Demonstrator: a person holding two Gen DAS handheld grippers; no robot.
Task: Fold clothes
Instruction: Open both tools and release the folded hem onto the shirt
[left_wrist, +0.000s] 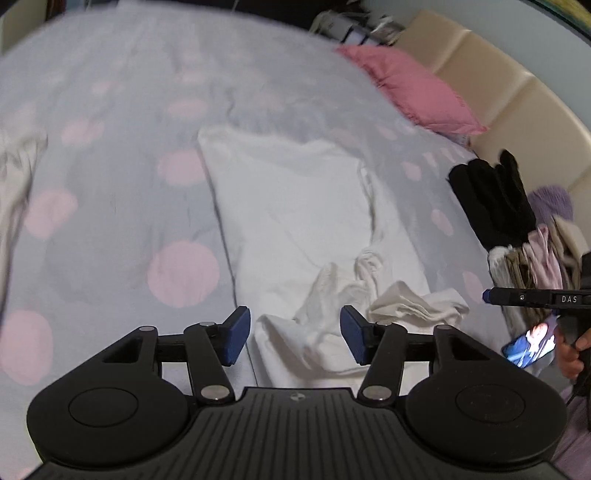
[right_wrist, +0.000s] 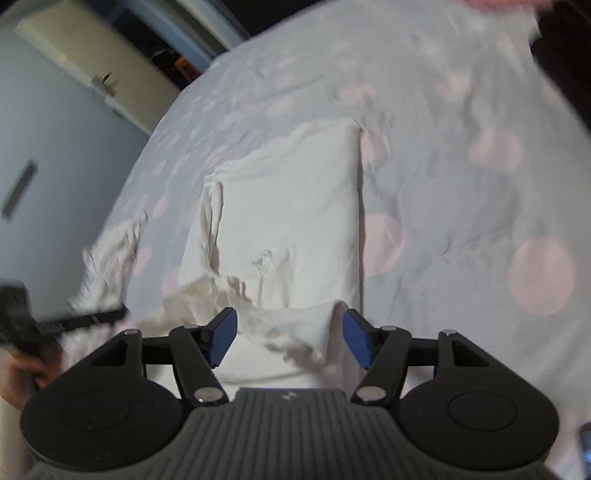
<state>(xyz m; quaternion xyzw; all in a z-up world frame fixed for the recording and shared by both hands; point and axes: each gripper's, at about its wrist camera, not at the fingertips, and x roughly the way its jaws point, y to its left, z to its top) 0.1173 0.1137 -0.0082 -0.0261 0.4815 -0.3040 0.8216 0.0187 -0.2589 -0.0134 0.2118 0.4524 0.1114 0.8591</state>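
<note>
1. Left gripper (left_wrist: 295, 334): blue pads apart, nothing between them; hangs above the near, rumpled end of the shirt.
2. Right gripper (right_wrist: 290, 338): blue pads apart, nothing clamped; a raised fold of the shirt's near edge shows in the gap, contact cannot be told. Its black finger also shows at the right edge of the left view, held by a hand (left_wrist: 580, 343).
3. Shirt (left_wrist: 295, 206): white, lying on the bed, folded into a long panel running away from the grippers; far end flat, near end bunched, with a crumpled sleeve (left_wrist: 417, 302) spilling to the right.
4. Phone (left_wrist: 530, 345): lit screen, just right of the sleeve, beside the hand.
5. Bed (left_wrist: 110, 166): pale grey cover with pink dots, wrinkled.
6. Second white garment (left_wrist: 18, 177): crumpled at the bed's left edge, apart from the shirt.
7. Clothes pile (left_wrist: 532, 254): at the bed's right side, a black garment (left_wrist: 491, 199) on top.
8. Pink pillow (left_wrist: 410, 88): far right, against a cream headboard (left_wrist: 491, 74).
9. Door (right_wrist: 92, 70): cream, in the far background of the right view, blurred.
</note>
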